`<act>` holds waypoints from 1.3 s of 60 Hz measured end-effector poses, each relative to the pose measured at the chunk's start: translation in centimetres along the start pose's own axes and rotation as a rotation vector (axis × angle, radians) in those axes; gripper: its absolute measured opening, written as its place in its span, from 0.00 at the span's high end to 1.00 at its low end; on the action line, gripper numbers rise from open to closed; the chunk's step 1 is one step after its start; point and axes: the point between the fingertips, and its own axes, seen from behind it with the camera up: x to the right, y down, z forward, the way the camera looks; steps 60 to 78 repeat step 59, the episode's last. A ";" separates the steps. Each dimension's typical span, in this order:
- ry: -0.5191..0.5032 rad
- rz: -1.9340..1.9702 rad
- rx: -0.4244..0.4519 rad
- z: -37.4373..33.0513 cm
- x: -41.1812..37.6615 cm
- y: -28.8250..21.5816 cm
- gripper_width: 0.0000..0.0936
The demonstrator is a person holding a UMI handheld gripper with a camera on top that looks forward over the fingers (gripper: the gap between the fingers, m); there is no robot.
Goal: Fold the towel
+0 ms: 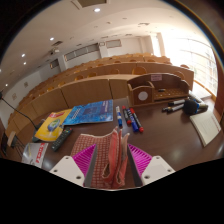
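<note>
No writing is readable. The gripper [112, 168] is pinched closed on the towel [110, 155], a reddish bunch held upright between the pink pads [84, 157]. On the table [170, 135] beyond: blue packet [92, 112] at 11 o'clock, markers [128, 120] at 12, yellow pack [52, 125] at 10.

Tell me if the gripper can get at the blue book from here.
Probably not yet: the gripper is shut on the pink towel, which fills the fingers. The blue book lies just beyond on the table, nothing between.
</note>
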 end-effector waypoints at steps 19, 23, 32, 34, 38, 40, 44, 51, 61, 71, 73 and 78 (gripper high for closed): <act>0.148 -0.168 0.034 -8.8 5.5 -0.4 0.09; 0.151 -0.192 0.045 -11.8 5.0 -0.4 0.09; 0.125 -0.196 0.042 -18.0 3.2 0.7 0.09; 0.115 -0.196 0.041 -19.3 2.5 1.3 0.08; 0.101 -0.197 0.046 -21.3 2.1 1.8 0.09; 0.100 -0.206 0.047 -22.2 2.0 2.2 0.09; 0.102 -0.224 0.048 -23.7 1.9 3.0 0.09; 0.098 -0.227 0.055 -25.7 2.0 3.8 0.09; 0.093 -0.234 0.062 -26.8 1.9 4.2 0.09; 0.093 -0.234 0.062 -26.8 1.9 4.2 0.09; 0.093 -0.234 0.062 -26.8 1.9 4.2 0.09; 0.093 -0.234 0.062 -26.8 1.9 4.2 0.09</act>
